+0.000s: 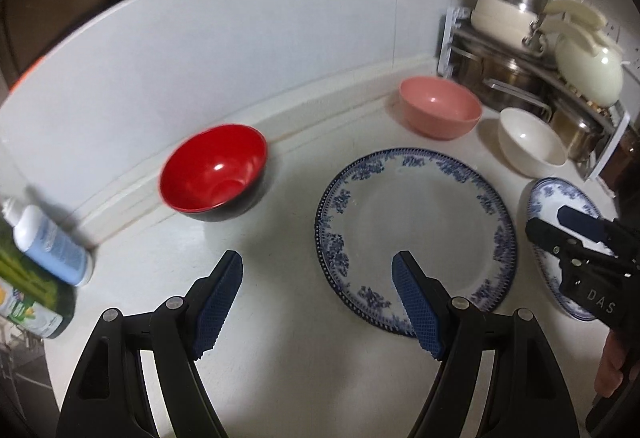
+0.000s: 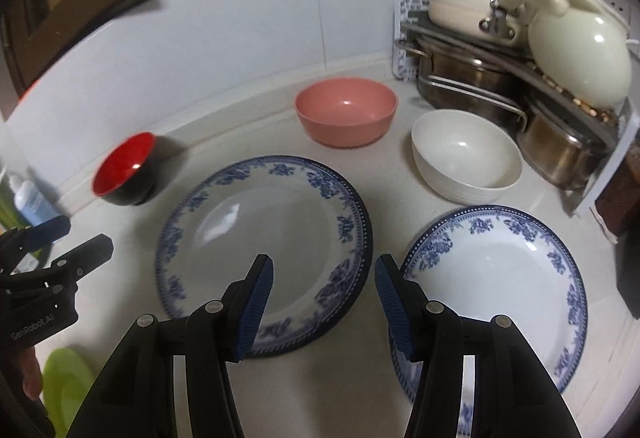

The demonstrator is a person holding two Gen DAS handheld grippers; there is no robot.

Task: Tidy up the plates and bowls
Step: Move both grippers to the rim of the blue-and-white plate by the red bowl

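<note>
1. The left tool (image 1: 318, 280) is wide apart and empty over the desk (image 1: 280, 378).
2. The right tool (image 2: 324, 288) is wide too, between the big plate (image 2: 260, 230) and the small plate (image 2: 496, 286).
3. The red bowl (image 2: 124, 170), pink bowl (image 2: 346, 112) and white bowl (image 2: 466, 154) stand behind; a pot rack (image 2: 520, 78) is beside them.

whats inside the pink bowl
Nothing that shows: the pink bowl sits upright on the counter, and its visible inner wall and floor are bare. The strip just behind its near rim is hidden in both views.

A rack (image 2: 592, 126) in the corner holds shiny metal pots (image 2: 464, 78) and cream pots (one has a lid). A little blue bottle (image 1: 52, 244) sits at the left by the white wall (image 1: 200, 50).
</note>
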